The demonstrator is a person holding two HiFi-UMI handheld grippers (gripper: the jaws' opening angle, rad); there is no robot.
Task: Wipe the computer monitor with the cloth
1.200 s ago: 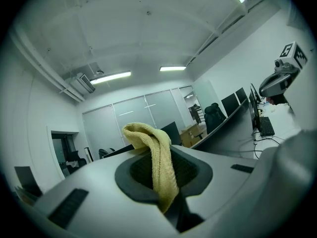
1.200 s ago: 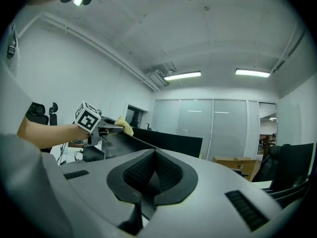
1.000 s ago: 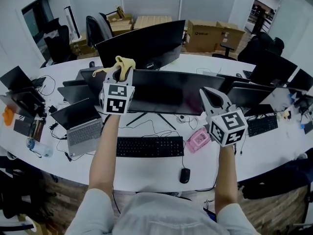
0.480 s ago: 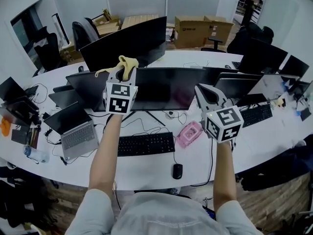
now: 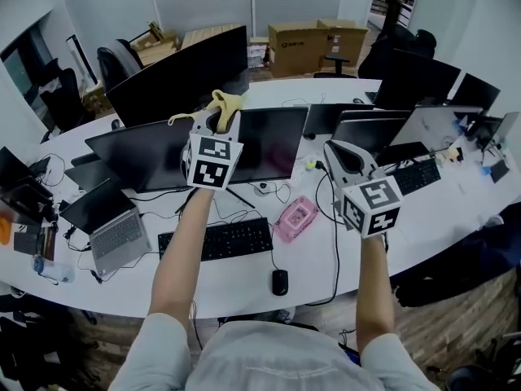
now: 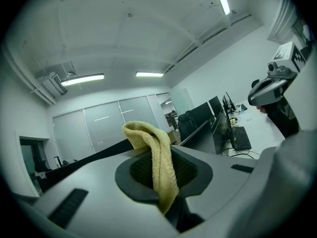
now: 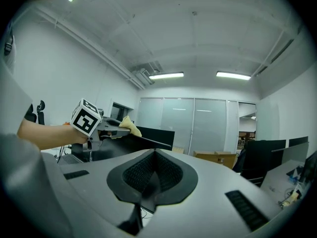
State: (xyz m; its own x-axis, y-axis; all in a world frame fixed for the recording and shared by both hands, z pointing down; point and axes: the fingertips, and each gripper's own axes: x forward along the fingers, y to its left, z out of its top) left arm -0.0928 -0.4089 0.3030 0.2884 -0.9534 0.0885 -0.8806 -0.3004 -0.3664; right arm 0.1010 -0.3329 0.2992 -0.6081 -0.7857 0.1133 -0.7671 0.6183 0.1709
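Observation:
A wide black computer monitor (image 5: 163, 155) stands on the white desk (image 5: 326, 251) in front of me. My left gripper (image 5: 214, 117) is raised at the monitor's top edge, shut on a yellow cloth (image 5: 227, 100) that sticks out past its tips. In the left gripper view the cloth (image 6: 157, 158) hangs folded between the jaws of the left gripper (image 6: 162, 171). My right gripper (image 5: 335, 151) is held up just right of the monitor, shut with nothing in it. The right gripper view shows its jaws (image 7: 155, 176) closed, with the cloth (image 7: 127, 125) at the far left.
Below the monitor lie a black keyboard (image 5: 215, 239), a mouse (image 5: 278, 282) and a pink object (image 5: 295, 217). A laptop (image 5: 116, 231) sits at the left. More monitors (image 5: 413, 77) stand at the right, with cardboard boxes (image 5: 313, 36) and office chairs behind.
The head view has swung right, so the desk sits further left in the picture. The left gripper with the cloth now stands further right along the monitor's top edge. Both grippers stay shut.

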